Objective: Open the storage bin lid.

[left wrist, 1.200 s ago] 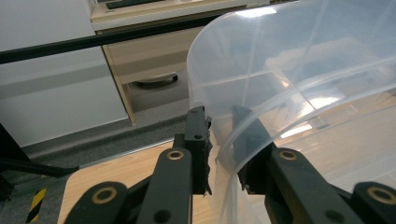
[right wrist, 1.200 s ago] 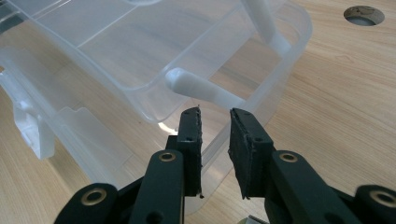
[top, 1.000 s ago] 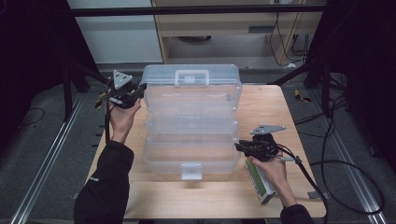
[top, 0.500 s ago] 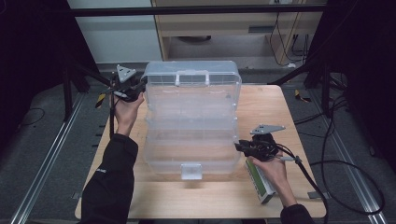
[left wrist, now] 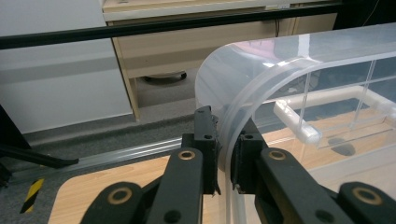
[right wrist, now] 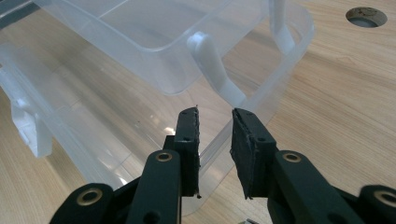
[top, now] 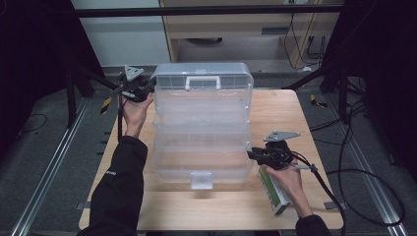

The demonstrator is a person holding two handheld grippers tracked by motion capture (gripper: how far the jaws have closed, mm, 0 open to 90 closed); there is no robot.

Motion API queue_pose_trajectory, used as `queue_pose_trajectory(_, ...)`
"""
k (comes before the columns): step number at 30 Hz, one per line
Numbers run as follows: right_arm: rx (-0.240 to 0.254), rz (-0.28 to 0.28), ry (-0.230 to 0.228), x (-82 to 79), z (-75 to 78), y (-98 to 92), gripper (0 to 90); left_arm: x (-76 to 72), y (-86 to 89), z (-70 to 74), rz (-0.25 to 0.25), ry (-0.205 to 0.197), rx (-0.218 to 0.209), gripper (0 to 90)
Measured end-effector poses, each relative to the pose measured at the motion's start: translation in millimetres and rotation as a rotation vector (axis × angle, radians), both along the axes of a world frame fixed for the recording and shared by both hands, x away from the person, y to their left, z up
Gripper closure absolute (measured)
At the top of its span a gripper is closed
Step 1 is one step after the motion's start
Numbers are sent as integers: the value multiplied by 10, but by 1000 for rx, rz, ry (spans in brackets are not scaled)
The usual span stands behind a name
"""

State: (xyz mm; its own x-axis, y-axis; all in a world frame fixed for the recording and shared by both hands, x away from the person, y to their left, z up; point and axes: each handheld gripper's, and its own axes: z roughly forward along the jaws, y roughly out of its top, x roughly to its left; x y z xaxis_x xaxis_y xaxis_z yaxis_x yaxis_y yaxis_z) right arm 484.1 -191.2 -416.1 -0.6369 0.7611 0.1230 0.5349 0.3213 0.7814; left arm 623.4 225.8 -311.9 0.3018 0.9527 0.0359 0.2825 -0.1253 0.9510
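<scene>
Clear plastic organiser box (top: pixel 201 125) takes up the middle of my wooden table (top: pixel 275 115), fanned open in stepped tiers, white handle (top: pixel 202 81) on the far top tier and a white latch (top: pixel 201 180) at the near edge. My left gripper (top: pixel 147 90) sits at the far left corner of the top tier; in the left gripper view its jaws have just been closing and now pinch the curved rim (left wrist: pixel 233 116) between the pads. My right gripper (top: pixel 254 155) waits at the near right side of the bottom tray with jaws narrow, the tray wall (right wrist: pixel 261 107) just ahead of them and, as far as I can tell, not pinched.

I judge the step to be swinging the tiers, so I want the left grip square on the rim, moving slowly along the hinge arc while the right steadies the base; thin plastic could slip or flex.

Open wood lies right of the box; the left edge of the table is close. A green-and-white pack (top: pixel 276 191) lies under my right hand, so I keep clear of it
</scene>
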Motion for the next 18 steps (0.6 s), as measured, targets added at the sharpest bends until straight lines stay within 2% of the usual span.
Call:
queue_pose_trajectory(3,0,0,0,0,0,1,721,42,-6,-6,0,3,6,830)
queue_pose_trajectory(7,0,1,-1,3,-1,1,718,100,4,-16,-3,14,-8,831)
queue_pose_trajectory(18,-7,5,-5,10,1,4,717,210,-15,-37,9,32,-14,836)
